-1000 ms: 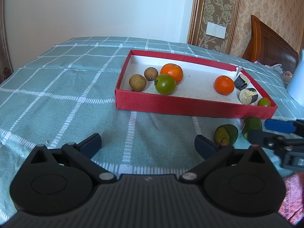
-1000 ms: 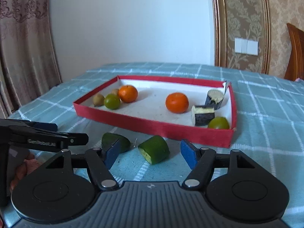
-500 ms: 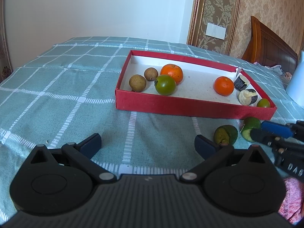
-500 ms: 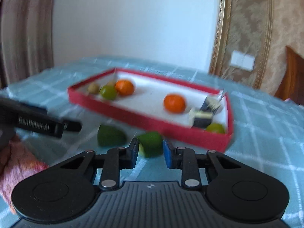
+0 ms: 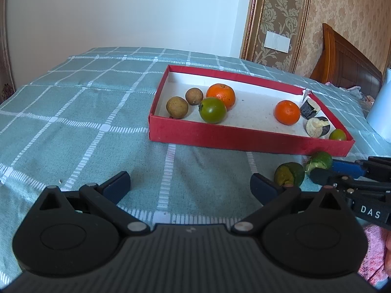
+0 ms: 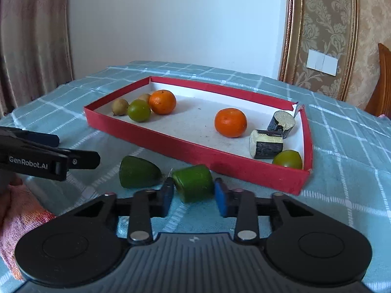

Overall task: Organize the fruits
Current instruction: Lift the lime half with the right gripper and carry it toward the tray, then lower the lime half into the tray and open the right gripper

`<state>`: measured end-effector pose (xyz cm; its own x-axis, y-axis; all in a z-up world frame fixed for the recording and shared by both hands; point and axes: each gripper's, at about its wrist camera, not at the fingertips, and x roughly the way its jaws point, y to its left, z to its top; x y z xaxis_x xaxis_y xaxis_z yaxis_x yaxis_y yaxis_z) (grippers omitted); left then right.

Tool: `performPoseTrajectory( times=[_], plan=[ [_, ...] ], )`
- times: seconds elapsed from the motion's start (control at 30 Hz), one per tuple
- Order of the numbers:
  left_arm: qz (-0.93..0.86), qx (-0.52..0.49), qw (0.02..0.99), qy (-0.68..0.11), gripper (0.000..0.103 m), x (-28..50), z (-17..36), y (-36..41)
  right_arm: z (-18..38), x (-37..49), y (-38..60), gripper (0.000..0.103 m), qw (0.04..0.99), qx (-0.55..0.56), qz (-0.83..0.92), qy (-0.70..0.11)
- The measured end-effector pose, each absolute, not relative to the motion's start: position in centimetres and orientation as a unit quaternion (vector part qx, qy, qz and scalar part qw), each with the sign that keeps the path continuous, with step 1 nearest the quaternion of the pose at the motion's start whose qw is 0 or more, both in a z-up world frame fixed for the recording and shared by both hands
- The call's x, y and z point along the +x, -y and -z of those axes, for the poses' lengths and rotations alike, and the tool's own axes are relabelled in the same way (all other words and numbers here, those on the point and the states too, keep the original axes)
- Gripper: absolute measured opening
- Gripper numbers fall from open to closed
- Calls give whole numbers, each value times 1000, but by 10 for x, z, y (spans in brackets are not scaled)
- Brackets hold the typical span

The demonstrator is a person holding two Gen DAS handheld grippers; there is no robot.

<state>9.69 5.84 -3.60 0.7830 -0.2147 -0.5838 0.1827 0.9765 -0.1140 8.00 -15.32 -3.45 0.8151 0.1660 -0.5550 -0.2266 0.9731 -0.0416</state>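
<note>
Right tool pads flank green chunk, contact unclear; left tool wide open, empty. Risk: rounded chunk squirts out near red tray.

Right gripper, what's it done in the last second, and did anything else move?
The right gripper moved forward and narrowed its jaws around the green chunk outside the red box; contact isn't clear, and the chunk is not lifted. The other green piece, the fruit in the box and the open left gripper stayed put.
</note>
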Motion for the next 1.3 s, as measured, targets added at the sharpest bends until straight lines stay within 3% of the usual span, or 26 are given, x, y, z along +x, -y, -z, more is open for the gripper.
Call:
performPoseTrajectory(
  times=[0.73,1.3],
  plan=[
    [106,-27,944,-312,103,97,36,-59,4,37,145,27,976,-110,-54,-181],
    [106,-28,944,-311,103,97,36,-60,-8,101,132,27,973,-141,-27,-182]
  ],
)
